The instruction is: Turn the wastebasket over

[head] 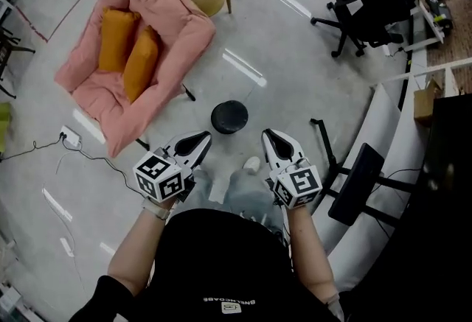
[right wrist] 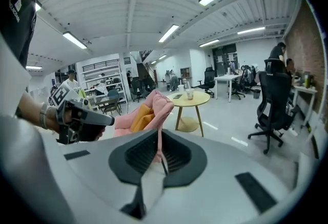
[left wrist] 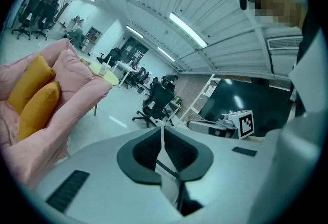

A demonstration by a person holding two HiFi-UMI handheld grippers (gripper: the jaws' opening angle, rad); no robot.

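Holding my left gripper [head: 200, 139] and right gripper [head: 270, 136] with jaws clenched on nothing, I am pointing both toward the black wastebasket [head: 229, 116], which is standing on the floor [head: 295, 55] just ahead, between the two tips and untouched. Neither gripper view is showing it, so I am risking a blind approach. A shut-jaw nudge could send it skidding toward the pink armchair [head: 140, 55].

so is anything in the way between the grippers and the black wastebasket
Nothing visible. Only bare floor lies between the wastebasket and the shut left gripper and right gripper; the pink armchair stands off to the side.
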